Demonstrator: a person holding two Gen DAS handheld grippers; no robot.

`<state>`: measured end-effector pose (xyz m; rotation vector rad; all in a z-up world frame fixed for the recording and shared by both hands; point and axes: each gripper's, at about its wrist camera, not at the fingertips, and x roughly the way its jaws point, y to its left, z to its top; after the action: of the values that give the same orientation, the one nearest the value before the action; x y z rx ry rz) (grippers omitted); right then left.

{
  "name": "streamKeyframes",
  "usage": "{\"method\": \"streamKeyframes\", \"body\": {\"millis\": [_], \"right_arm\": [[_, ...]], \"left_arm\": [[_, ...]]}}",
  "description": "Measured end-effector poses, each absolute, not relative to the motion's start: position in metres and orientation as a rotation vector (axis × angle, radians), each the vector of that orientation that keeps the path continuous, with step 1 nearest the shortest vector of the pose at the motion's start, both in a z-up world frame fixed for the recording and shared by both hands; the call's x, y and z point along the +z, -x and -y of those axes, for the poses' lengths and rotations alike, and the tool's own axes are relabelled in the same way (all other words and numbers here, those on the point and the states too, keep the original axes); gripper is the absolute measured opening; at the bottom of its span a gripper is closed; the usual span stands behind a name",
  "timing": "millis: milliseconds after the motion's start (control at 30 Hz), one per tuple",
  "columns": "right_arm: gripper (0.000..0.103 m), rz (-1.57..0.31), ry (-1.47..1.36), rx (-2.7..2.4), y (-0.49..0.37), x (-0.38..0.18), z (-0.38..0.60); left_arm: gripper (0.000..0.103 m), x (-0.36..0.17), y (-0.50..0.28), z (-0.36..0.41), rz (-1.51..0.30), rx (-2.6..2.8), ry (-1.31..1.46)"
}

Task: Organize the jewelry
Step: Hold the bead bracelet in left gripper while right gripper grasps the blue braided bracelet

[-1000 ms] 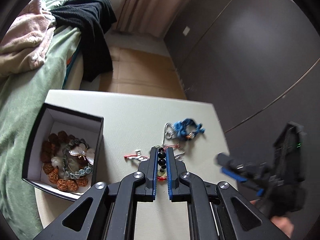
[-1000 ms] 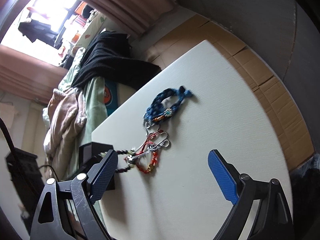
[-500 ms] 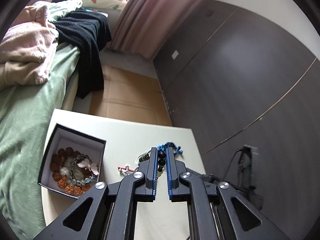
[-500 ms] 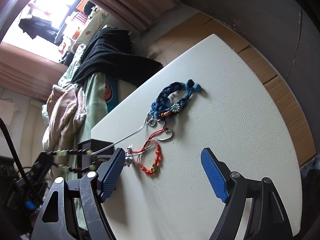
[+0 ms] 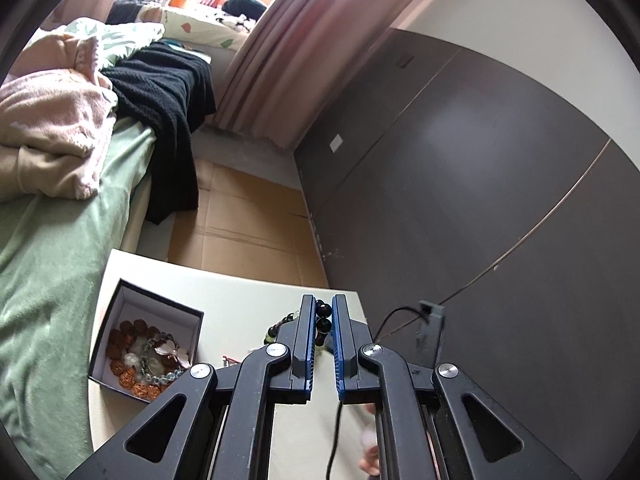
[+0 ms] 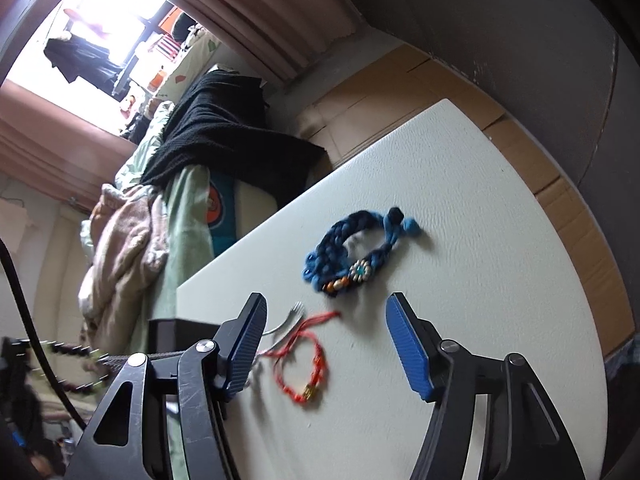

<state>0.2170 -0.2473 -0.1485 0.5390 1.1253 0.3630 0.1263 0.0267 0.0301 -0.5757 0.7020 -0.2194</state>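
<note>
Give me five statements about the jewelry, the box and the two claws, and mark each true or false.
1. The left claw is shut on a bead bracelet. True.
2. The black box holds no jewelry. False: it holds brown beads and a chain.
3. The blue braided bracelet lies on the white table. True.
4. The right claw grips the red cord bracelet. False: its jaws have just been closing, but stand apart above it.
5. The blue braided bracelet is in the box. False: it lies on the table.
</note>
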Motion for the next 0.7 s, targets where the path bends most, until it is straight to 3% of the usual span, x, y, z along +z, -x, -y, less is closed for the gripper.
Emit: {"method": "streamKeyframes", "body": {"millis": [267,433,533,633,700], "right_arm": [[0.063,-1.132,-0.589,0.329,-0.229,-0.164,0.241],[0.053,-1.123,-0.542,0.250,-0.234,-0.165,0.233],[0.041,-1.113,-0.492,0.196,-0.235,-0.165,0.227],[0.015,-1.118,-0.406,0.124,-0.234,-0.164,0.224],[0.013,-1.120,-0.428,0.150,-0.235,-0.166,0.230]], "left_arm": [[0.008,0.059,-0.128,-0.026,-0.669,-0.209,0.536],[0.008,0.073,-0.126,-0.028,-0.663,-0.178,0.503],[0.008,0.077,-0.126,-0.031,-0.665,-0.149,0.488],[0.008,0.077,-0.128,-0.032,-0.677,-0.129,0.479],[0.008,0.078,-0.130,-0.031,-0.681,-0.120,0.471]]}}
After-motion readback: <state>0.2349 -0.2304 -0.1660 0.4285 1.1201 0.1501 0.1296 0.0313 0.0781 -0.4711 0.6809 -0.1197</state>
